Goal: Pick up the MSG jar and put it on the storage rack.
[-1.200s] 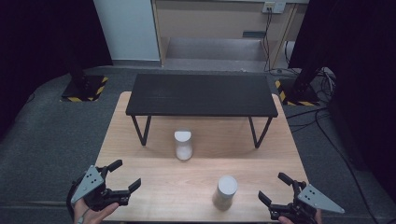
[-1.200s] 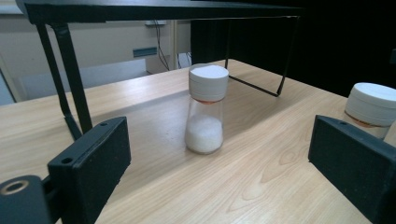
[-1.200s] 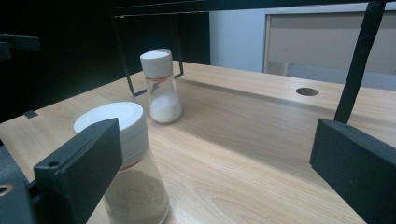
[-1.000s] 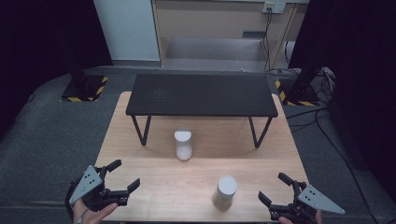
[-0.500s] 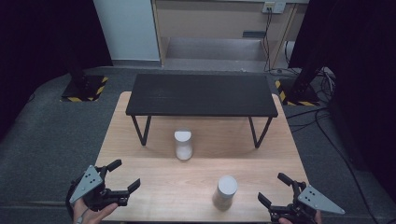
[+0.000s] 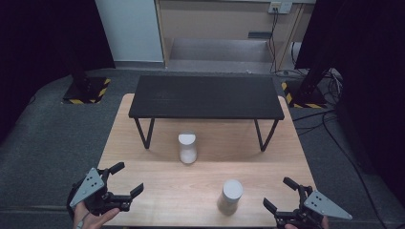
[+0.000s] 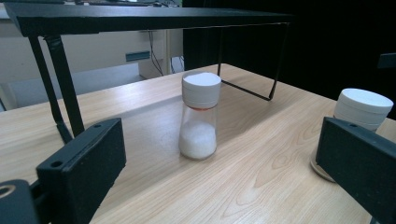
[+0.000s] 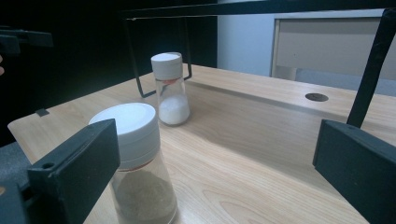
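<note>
Two white-lidded glass shakers stand on the wooden table (image 6: 143, 143). The one with white powder (image 6: 187, 148) (image 7: 199, 121) (image 8: 170, 88) is just in front of the black shelf. The one with brownish powder (image 6: 232, 196) (image 8: 140, 177) (image 7: 362, 109) stands nearer the front edge. My left gripper (image 6: 126, 179) (image 7: 217, 175) hovers at the front left corner, pointing toward the white-powder shaker from well short of it. Its jaws have just been opening and nothing is between them. My right gripper (image 6: 279, 194) (image 8: 215, 172) is open at the front right, close beside the brownish shaker without touching it.
A low black shelf (image 6: 205, 98) on thin metal legs spans the far half of the table. A small round hole (image 8: 316, 97) is in the tabletop under it. Grey floor surrounds the table, with striped stand bases (image 6: 86, 91) at the back corners.
</note>
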`<state>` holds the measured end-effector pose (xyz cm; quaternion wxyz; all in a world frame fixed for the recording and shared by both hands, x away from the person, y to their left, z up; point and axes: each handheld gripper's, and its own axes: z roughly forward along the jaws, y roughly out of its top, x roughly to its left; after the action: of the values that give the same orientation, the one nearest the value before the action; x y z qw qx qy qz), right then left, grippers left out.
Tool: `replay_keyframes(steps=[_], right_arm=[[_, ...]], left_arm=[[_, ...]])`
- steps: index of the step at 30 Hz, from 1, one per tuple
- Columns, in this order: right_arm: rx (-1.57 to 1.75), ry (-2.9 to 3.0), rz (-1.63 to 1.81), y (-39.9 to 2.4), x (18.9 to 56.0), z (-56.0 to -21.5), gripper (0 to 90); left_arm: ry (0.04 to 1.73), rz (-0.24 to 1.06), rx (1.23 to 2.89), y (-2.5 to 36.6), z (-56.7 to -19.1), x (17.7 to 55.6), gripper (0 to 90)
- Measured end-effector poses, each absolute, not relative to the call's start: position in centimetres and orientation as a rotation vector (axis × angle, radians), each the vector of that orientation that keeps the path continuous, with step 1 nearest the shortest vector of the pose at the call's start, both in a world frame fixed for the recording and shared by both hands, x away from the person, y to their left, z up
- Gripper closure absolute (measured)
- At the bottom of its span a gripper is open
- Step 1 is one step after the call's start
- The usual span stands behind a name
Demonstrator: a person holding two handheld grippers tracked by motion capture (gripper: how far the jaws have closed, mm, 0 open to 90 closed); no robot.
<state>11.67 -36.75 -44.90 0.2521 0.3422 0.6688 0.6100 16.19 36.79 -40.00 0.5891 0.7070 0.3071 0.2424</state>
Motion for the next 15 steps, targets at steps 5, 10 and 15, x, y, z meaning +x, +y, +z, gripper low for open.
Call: replay_keyframes(steps=[5,10,15], right_arm=[[0.925,1.824,1.661,-36.8,11.7,-44.9,1.1],[0.921,1.829,1.666,-36.8,11.8,-44.9,1.1],[0.917,1.829,1.671,-36.9,11.8,-45.0,1.1]], left_arm=[[0.698,0.558,1.656,37.0,-39.2,16.6,0.4],[0.678,0.517,1.681,37.3,-38.0,17.4,0.2],[0.662,0.501,1.694,37.5,-36.9,18.2,0.0]])
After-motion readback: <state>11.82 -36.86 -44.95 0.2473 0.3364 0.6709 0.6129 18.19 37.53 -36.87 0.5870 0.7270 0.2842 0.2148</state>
